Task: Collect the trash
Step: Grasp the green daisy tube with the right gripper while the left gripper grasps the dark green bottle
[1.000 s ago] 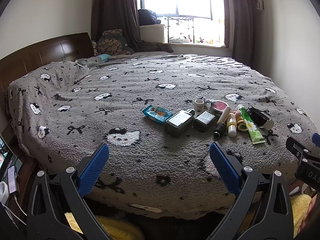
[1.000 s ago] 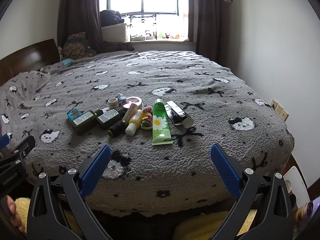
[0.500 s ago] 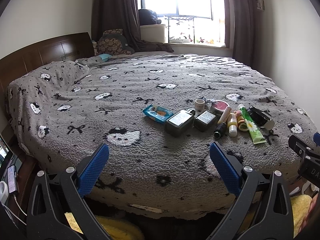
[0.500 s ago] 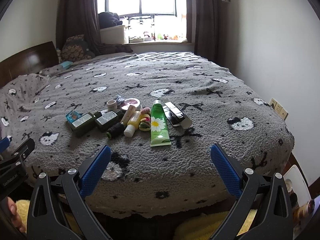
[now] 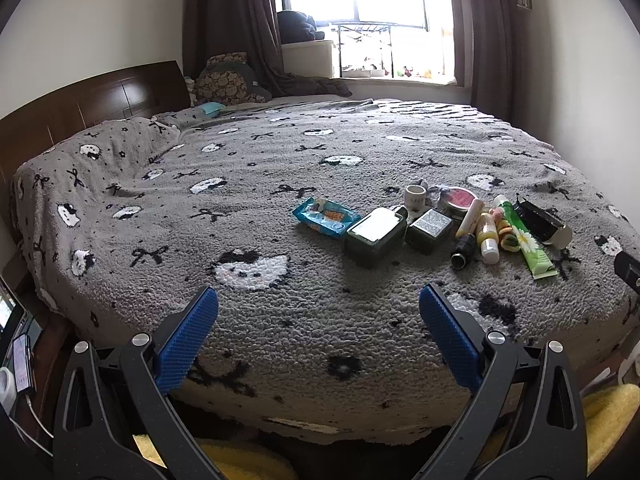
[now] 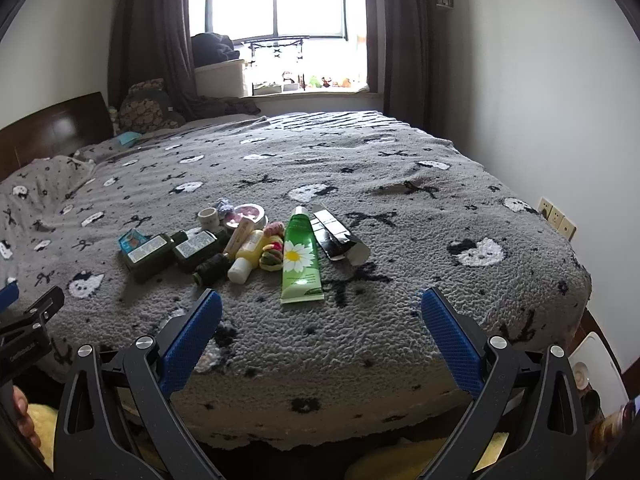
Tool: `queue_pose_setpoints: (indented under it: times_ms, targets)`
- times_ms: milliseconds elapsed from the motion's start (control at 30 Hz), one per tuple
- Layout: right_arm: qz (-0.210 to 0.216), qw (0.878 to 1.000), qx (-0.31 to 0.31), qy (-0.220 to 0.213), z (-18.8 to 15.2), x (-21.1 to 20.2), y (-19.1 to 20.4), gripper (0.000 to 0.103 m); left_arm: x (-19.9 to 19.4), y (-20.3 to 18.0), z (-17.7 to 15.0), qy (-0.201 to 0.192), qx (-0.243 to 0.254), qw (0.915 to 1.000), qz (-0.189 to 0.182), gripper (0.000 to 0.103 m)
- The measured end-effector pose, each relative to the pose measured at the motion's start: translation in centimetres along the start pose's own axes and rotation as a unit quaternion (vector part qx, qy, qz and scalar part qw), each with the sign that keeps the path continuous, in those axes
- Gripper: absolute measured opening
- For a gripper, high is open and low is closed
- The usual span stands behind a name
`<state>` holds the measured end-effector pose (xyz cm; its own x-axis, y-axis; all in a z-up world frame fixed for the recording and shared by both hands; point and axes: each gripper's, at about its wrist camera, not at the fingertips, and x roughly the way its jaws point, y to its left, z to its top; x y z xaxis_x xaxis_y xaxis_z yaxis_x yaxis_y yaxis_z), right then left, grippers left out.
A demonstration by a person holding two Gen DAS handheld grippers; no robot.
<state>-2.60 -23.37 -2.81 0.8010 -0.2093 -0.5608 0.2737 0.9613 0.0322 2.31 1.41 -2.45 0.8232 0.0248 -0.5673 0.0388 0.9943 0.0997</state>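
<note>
Left wrist view: the left tool (image 5: 318, 312) hangs released at the foot of a bed (image 5: 280, 320), its 2 blue pads spread wide and holding nothing. On the grey cat-print blanket, well ahead and to the right, lies a cluster of items: a blue wipes packet (image 5: 325, 217), 2 dark green bottles (image 5: 374, 234) side by side, a small white roll of tape (image 5: 415, 197), a round pink-lidded tin (image 5: 456, 201), a yellow bottle (image 5: 489, 237) and a green daisy-print tube (image 5: 526, 240). A black carton (image 5: 542, 224) lies at the far right of the group. A sliver of the right tool (image 5: 629, 271) shows at the frame's right edge.

Right wrist view: the right tool (image 6: 320, 312) also hangs released and empty over the bed's near edge. The green daisy-print tube sits just ahead, between the black carton and a heap of coloured hair ties (image 6: 272, 254). The 2 dark green bottles lie left of a black thread spool (image 6: 209, 267). The left tool's body shows at the lower left edge.
</note>
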Motion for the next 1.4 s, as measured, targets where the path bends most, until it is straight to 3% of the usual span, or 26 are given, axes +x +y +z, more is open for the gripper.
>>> queue_pose_setpoints:
  times_ms: [267, 367, 533, 733, 767, 833, 867, 1067, 1200, 1400]
  targets:
    - [0.005, 0.998, 0.037, 0.044, -1.2, 3.7, -2.2, 0.1, 3.9, -0.4, -1.2, 0.048, 0.013, 0.9987, -0.012, 0.095]
    - [0.009, 0.997, 0.047, 0.058, -1.5, 5.2, -2.2, 0.1, 5.0, -0.1, -1.5, 0.05, 0.013, 0.9986, -0.012, 0.095]
    - [0.033, 0.998, 0.016, 0.048, -1.7, 7.5, -0.9, 0.1, 6.9, 0.0, -1.0, 0.043, 0.017, 0.9986, -0.026, 0.095]
    - [0.047, 0.995, 0.001, 0.084, -0.9, 11.7, 0.0, 0.099, 10.2, -1.6, 0.1, 0.06, 0.058, 0.9959, -0.035, 0.095]
    - [0.041, 0.995, -0.006, 0.095, -0.8, 12.5, 0.2, 0.097, 10.7, -1.8, 0.2, 0.064, 0.063, 0.9951, -0.04, 0.095]
    - [0.032, 0.993, -0.016, 0.112, -0.7, 13.9, 0.4, 0.073, 11.9, -2.0, 0.4, 0.072, 0.068, 0.9939, -0.049, 0.095]
    - [0.034, 0.992, -0.016, 0.119, -0.6, 14.6, 0.4, 0.071, 12.3, -2.1, 0.5, 0.075, 0.068, 0.9935, -0.052, 0.094]
    - [0.041, 0.989, -0.018, 0.14, 0.0, 16.5, 0.6, 0.07, 14.9, -2.8, 1.7, 0.095, 0.069, 0.9878, -0.103, 0.087]
    - [0.057, 0.988, -0.013, 0.146, 1.1, 18.1, 0.4, 0.07, 16.8, -3.8, 2.4, 0.111, 0.075, 0.983, -0.126, 0.073]
    - [0.07, 0.986, -0.009, 0.153, 2.8, 20.7, 0.2, 0.07, 18.8, -5.2, 3.6, 0.12, 0.086, 0.981, -0.125, 0.072]
